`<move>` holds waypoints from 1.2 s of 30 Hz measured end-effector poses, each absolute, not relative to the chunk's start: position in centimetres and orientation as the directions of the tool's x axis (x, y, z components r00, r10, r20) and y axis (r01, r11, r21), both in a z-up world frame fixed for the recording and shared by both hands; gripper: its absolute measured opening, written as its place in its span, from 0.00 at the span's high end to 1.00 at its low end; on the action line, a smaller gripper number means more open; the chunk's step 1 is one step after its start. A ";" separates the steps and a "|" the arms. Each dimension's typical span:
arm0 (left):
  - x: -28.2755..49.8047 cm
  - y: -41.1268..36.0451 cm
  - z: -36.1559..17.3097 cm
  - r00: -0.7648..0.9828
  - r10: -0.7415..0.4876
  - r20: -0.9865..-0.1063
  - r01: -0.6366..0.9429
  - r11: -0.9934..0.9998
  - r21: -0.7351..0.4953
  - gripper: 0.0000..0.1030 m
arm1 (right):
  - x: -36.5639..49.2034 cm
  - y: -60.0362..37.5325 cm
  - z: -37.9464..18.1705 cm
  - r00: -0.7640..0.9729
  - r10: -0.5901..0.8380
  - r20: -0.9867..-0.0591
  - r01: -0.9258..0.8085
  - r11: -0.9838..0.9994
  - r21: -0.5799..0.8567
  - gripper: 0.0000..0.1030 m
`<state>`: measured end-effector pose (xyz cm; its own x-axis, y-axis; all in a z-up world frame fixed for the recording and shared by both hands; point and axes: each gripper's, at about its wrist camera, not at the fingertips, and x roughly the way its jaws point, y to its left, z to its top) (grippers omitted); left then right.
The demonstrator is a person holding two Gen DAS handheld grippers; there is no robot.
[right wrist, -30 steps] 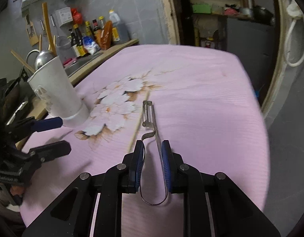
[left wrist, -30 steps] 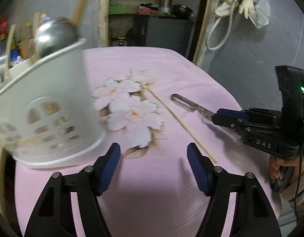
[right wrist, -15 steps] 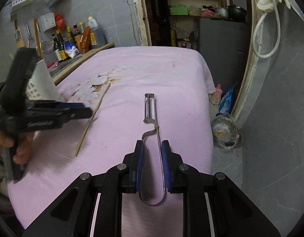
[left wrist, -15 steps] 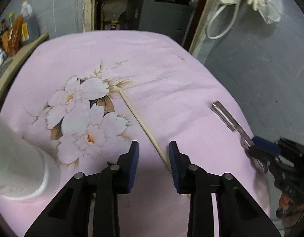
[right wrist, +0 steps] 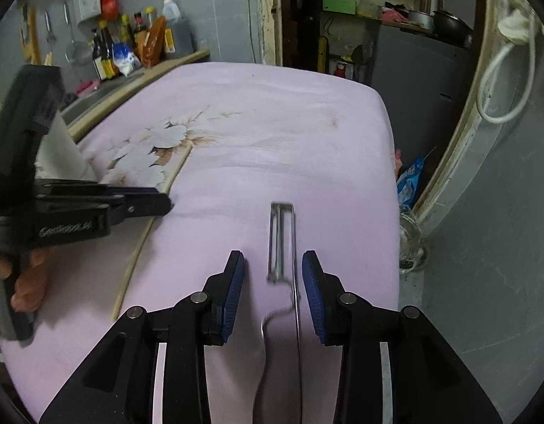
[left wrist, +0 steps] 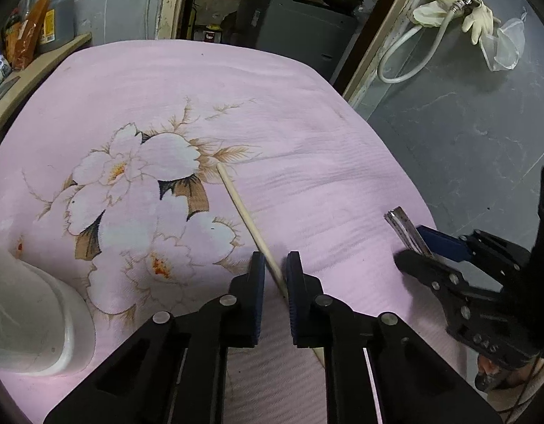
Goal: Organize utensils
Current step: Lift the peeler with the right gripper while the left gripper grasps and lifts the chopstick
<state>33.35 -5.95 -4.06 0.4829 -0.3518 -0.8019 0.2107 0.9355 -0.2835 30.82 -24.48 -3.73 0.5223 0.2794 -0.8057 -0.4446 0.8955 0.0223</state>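
The left hand-held gripper (left wrist: 275, 272) has just been closing, and its blue pads (left wrist: 258, 282) now sit tight around the thin wooden chopstick (left wrist: 243, 212), which lies slanted on the surface (left wrist: 307, 113) beside the printed white flowers (left wrist: 141, 190). The right hand-held gripper (right wrist: 273, 282) has just been opening. Its pads (right wrist: 236, 282) stand apart on each side of the metal peeler (right wrist: 281, 240) and do not squeeze it, so the peeler lies loose on the pink cloth near the right edge. A white utensil holder (left wrist: 35, 318) stands at the left of the surface, near the left hand-held gripper. Fingers (right wrist: 24, 282) curl round that gripper's handle. Past the surface, bottles (right wrist: 137, 42) line a wooden ledge by the grey wall, and a white hose (left wrist: 409, 56) and pale gloves (left wrist: 476, 17) hang on the right wall.
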 end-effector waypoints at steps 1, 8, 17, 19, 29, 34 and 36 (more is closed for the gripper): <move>33.3 -6.0 -4.0 0.481 -0.356 -0.801 0.212 0.934 -0.287 0.91 | 31.1 -24.5 -3.7 0.519 0.283 -0.807 -0.443 0.896 0.029 0.77; 32.4 -6.0 -3.9 0.462 -0.389 -0.797 0.230 0.920 -0.316 0.97 | 30.8 -25.0 -3.6 0.526 0.306 -0.794 -0.426 0.902 0.066 0.90; 28.8 -5.8 -2.4 0.501 -0.426 -0.753 0.281 0.903 -0.324 0.98 | 26.2 -25.1 -2.1 0.629 0.373 -0.682 -0.451 0.890 0.072 0.90; 27.6 -5.5 -1.5 0.553 -0.423 -0.717 0.293 0.905 -0.308 0.98 | 25.0 -24.8 -1.5 0.670 0.376 -0.640 -0.455 0.889 0.047 0.90; 21.8 -4.8 2.8 0.805 -0.385 -0.452 0.323 0.923 -0.210 0.98 | 19.8 -23.0 1.6 0.842 0.420 -0.338 -0.459 0.888 -0.039 0.90; 20.4 -4.3 4.0 0.861 -0.343 -0.375 0.298 0.939 -0.174 0.98 | 18.2 -21.9 3.5 0.871 0.453 -0.190 -0.471 0.880 -0.063 0.90; 20.0 -4.0 4.5 0.879 -0.325 -0.348 0.284 0.945 -0.165 0.98 | 17.9 -21.5 4.2 0.873 0.466 -0.147 -0.479 0.875 -0.067 0.90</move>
